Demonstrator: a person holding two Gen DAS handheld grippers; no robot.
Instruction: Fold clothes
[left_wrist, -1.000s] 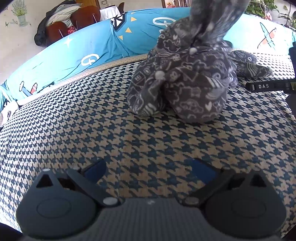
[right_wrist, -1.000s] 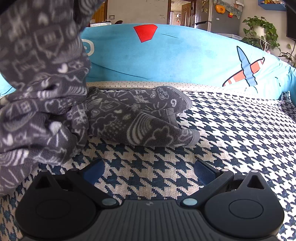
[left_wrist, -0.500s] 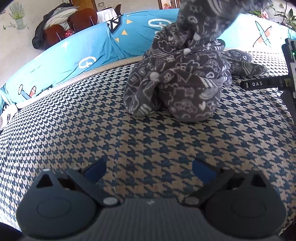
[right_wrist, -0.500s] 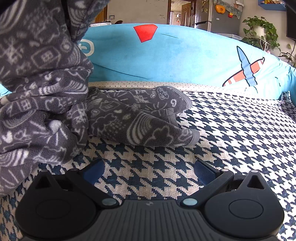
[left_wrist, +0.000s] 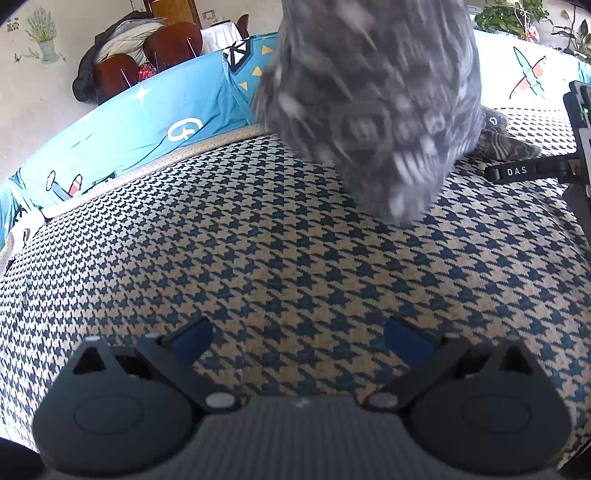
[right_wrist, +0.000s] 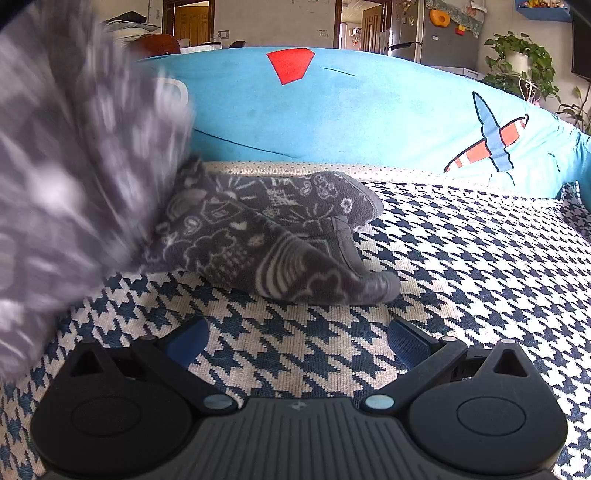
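Your left gripper (left_wrist: 297, 338) sits low over the houndstooth cover (left_wrist: 258, 266) with its blue-padded fingers (left_wrist: 192, 336) spread wide and nothing between them. Your right gripper (right_wrist: 295, 339) is likewise released, its fingers (right_wrist: 186, 341) parted over the same patterned cover (right_wrist: 461, 258) and grasping nothing. The grey fleece garment (left_wrist: 373, 103), printed with white doodles, hangs in front of the left camera as a blurred mass, its lowest point just above the cover; what holds it up lies outside the frame, so you cannot tell from here. In the right wrist view the same garment (right_wrist: 74, 177) fills the left side, also blurred, while two cuffed ends of it (right_wrist: 295, 243) lie flat on the cover just ahead of your right gripper, one resting partly on the other. Behind them runs a blue cushion (right_wrist: 351, 114) printed with a red shape and a striped rocket. From the left view, a black bar marked DAS (left_wrist: 524, 170) reaches in from the right edge, near a cuffed end of the fleece (left_wrist: 506, 146) on the cover.
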